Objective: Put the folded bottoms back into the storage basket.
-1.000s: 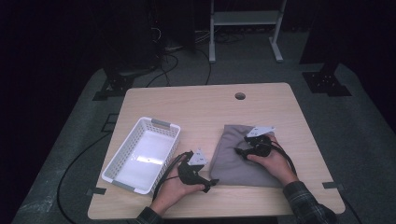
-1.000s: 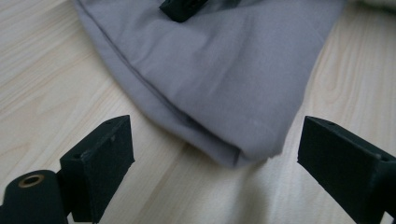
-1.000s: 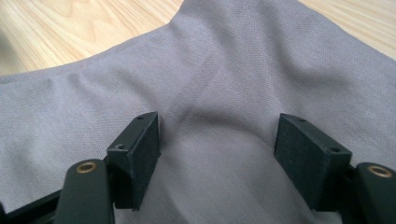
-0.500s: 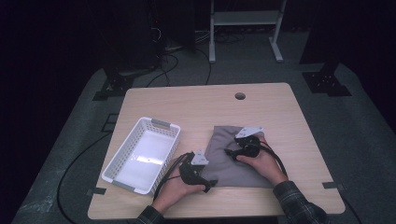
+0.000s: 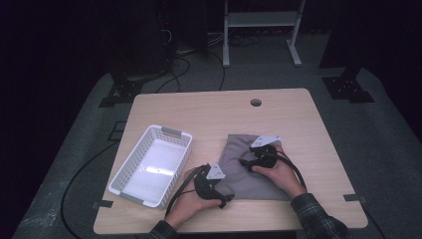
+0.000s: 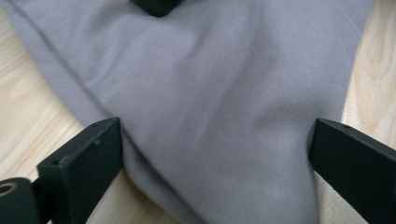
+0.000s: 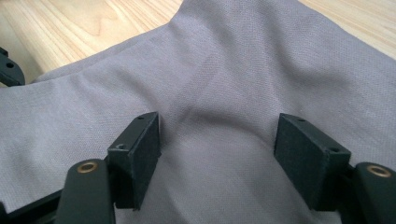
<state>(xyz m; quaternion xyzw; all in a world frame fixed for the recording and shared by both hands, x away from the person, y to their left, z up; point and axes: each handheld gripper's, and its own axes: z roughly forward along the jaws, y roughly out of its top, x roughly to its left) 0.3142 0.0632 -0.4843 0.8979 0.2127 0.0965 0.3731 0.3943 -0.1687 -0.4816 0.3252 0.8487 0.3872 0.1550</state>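
Note:
A grey cloth (image 5: 239,172) lies folded on the near right part of the wooden table (image 5: 209,109). My left gripper (image 5: 226,198) rests at the cloth's near left corner. Its jaws have just been opening and now stand wide, and between them a raised fold of the cloth (image 6: 219,93) lies untouched by the pads (image 6: 100,140). My right gripper (image 5: 245,162) sits on top of the cloth near its middle and points left. It is open, its fingertips (image 7: 140,140) set down on the fabric (image 7: 219,70) with a soft crease between them.
A white plastic basket (image 5: 174,133) stands empty at the near left of the table, just left of my left hand. A round cable hole (image 5: 256,102) is at the far side. Cables trail from both grippers toward the near edge.
My right gripper has shifted a little to the left over the cloth. The left hand has stayed at the cloth's corner.

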